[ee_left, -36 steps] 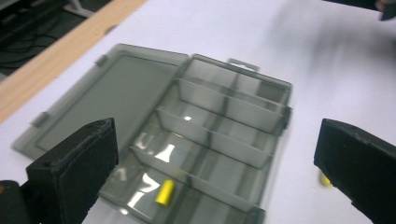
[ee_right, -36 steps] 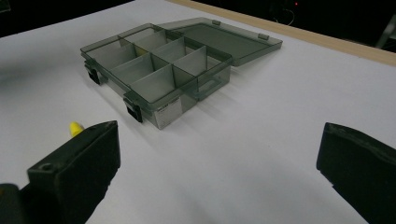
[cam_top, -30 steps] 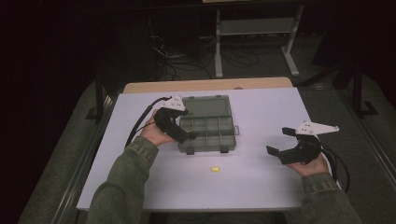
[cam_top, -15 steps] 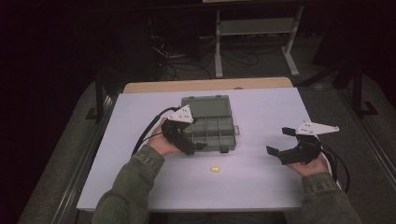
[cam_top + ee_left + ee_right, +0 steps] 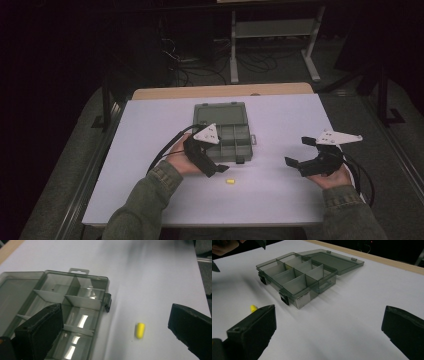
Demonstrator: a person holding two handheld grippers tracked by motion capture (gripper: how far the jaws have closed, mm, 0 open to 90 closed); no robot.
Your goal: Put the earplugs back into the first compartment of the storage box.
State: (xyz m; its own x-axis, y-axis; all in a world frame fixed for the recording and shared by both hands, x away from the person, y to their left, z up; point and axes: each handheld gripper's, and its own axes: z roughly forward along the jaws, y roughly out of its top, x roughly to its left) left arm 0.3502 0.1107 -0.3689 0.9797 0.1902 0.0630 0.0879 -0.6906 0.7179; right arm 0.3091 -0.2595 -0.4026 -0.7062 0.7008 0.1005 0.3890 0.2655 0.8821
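Yellow plug [image 5: 230, 181] lies alone on the white tabletop [image 5: 280, 125], just in front of the open grey box [image 5: 222, 131], with its long side pointing toward the box's front edge. Left claw [image 5: 216, 169] is much nearer, hanging wide open over the box corner, with the plug between its jaws. Right claw [image 5: 296, 152] waits far off, also wide open, holding nothing.

The left hand-held gripper [image 5: 216, 169] covers the organizer box's [image 5: 235, 131] near-left corner up top, and its own view crops that box's left side. Yellow piece [image 5: 230, 181]: too tiny to identify.
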